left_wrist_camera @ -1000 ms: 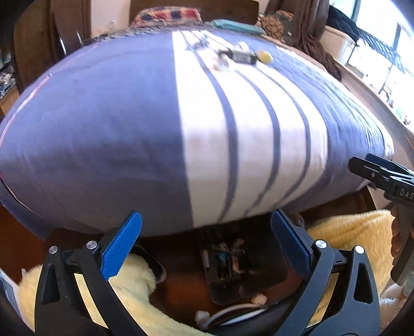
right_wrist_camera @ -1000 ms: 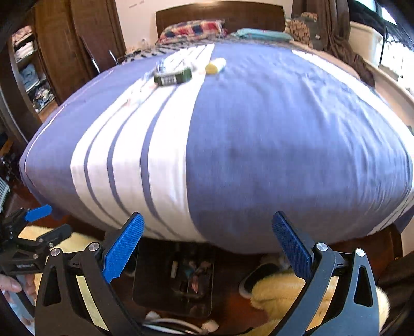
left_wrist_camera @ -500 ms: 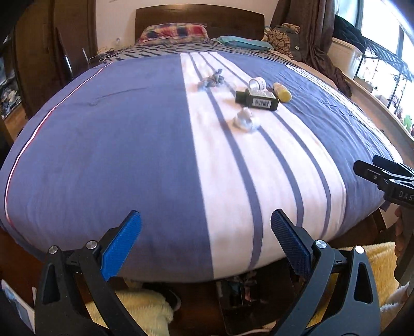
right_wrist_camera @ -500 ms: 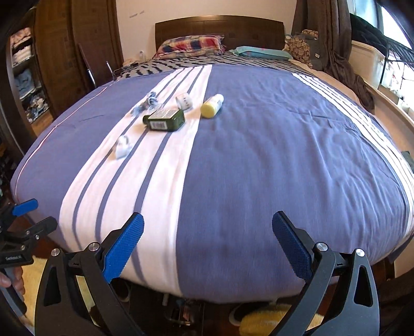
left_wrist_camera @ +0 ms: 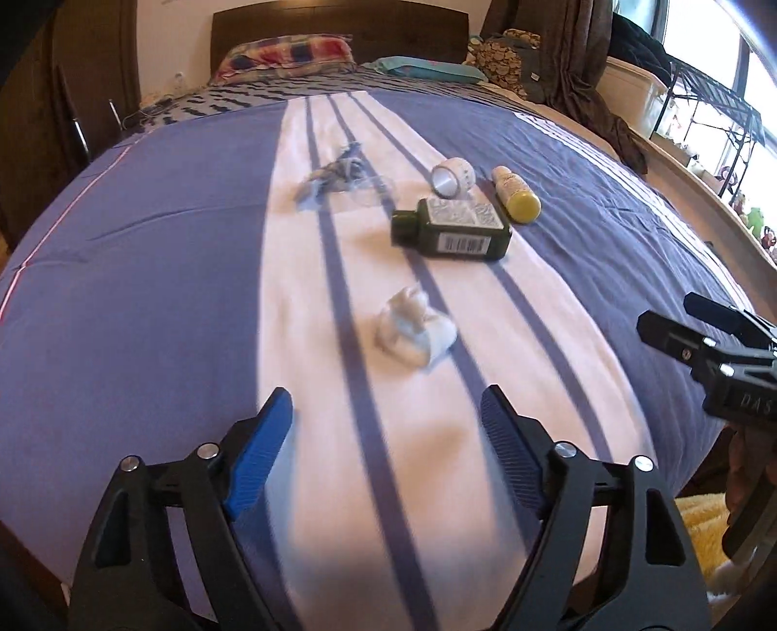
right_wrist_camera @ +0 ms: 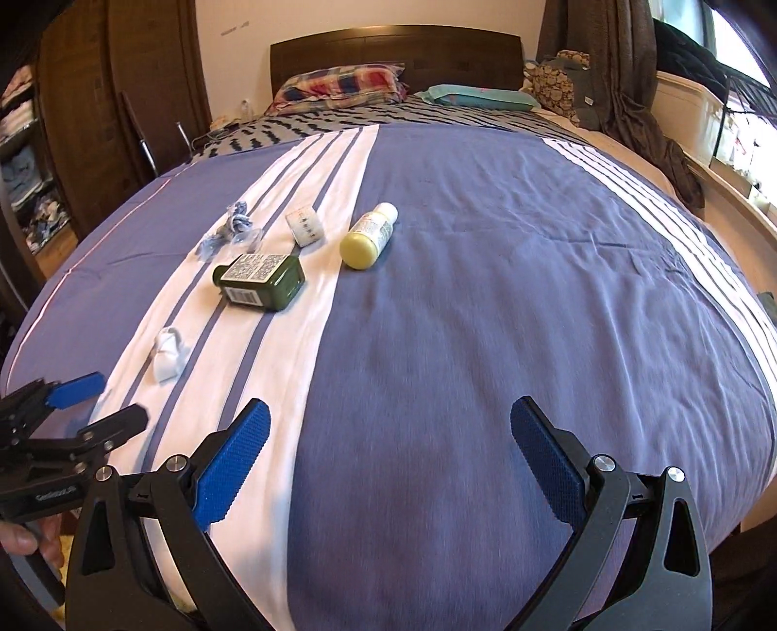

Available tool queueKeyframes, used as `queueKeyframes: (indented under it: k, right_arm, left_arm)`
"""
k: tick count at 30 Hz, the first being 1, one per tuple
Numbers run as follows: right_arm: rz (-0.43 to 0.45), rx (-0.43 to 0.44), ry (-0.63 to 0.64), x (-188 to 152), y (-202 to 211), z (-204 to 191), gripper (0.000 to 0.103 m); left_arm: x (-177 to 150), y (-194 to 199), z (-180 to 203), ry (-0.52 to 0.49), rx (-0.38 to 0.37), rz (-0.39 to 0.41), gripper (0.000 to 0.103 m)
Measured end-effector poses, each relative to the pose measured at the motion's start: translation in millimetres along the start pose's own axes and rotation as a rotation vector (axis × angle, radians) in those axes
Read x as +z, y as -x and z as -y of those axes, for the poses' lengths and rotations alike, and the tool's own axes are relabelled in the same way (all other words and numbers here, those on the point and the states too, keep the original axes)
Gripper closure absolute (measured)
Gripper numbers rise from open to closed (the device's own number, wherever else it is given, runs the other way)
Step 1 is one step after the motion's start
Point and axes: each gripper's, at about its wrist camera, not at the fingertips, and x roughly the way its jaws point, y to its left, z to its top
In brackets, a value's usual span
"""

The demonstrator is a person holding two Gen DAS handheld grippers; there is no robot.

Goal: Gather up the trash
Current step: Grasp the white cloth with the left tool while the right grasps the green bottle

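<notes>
Trash lies on a blue-and-white striped bedspread (left_wrist_camera: 145,272) (right_wrist_camera: 485,315). Nearest is a crumpled white tissue (left_wrist_camera: 415,330) (right_wrist_camera: 169,354). Beyond it lie a dark green bottle (left_wrist_camera: 454,228) (right_wrist_camera: 260,281), a small white cup (left_wrist_camera: 451,177) (right_wrist_camera: 305,224), a yellow bottle (left_wrist_camera: 516,195) (right_wrist_camera: 368,236) and a crumpled blue-grey wrapper (left_wrist_camera: 335,174) (right_wrist_camera: 228,233). My left gripper (left_wrist_camera: 388,437) (right_wrist_camera: 97,403) hovers short of the tissue, its jaws closing with nothing between them. My right gripper (right_wrist_camera: 388,446) (left_wrist_camera: 680,320) stands open and empty over the blue cloth.
Pillows (right_wrist_camera: 340,87) and a wooden headboard (right_wrist_camera: 388,46) are at the far end of the bed. A wardrobe (right_wrist_camera: 73,121) stands left. A shelf and window (left_wrist_camera: 704,111) are right. A yellow fluffy rug (left_wrist_camera: 699,529) lies below the bed's near edge.
Both grippers moved forward from the bed's foot over the bedspread, bringing the trash much closer. The left gripper's jaws have narrowed. The floor clutter dropped out of sight.
</notes>
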Motion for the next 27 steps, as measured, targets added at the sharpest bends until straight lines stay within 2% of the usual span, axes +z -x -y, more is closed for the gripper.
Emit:
queueKeyframes:
  k: [4, 9, 11, 13, 16, 22, 27]
  right_arm:
    - [0.001, -0.005, 0.015, 9.2, -8.8, -1.8, 0.004]
    - [0.004, 0.001, 0.013, 19.6, -16.1, -4.6, 0.004]
    - [0.006, 0.006, 0.018, 23.3, -19.1, -7.8, 0.004]
    - [0.008, 0.013, 0.018, 27.0, -22.2, -11.5, 0.004]
    - [0.007, 0.032, 0.013, 33.5, -27.9, -19.7, 0.004]
    - [-0.006, 0.074, 0.042, 47.1, -43.8, -56.3, 0.004]
    - [-0.064, 0.106, 0.027, 56.6, -70.7, -82.5, 0.004]
  left_arm:
    - [13.4, -15.5, 4.7, -0.002, -0.025, -0.008, 0.04]
    - [21.7, -27.4, 6.1, -0.012, -0.022, -0.012, 0.044]
    - [23.8, -29.1, 2.8, -0.015, -0.01, -0.011, 0.056]
    - [25.3, -29.3, -1.3, -0.021, 0.006, -0.012, 0.073]
    - [25.9, -25.2, -10.7, -0.013, 0.01, -0.01, 0.083]
    - [25.9, -11.1, -37.2, 0.01, 0.06, 0.02, 0.085]
    - [27.1, -2.6, -60.9, 0.027, 0.087, 0.028, 0.085]
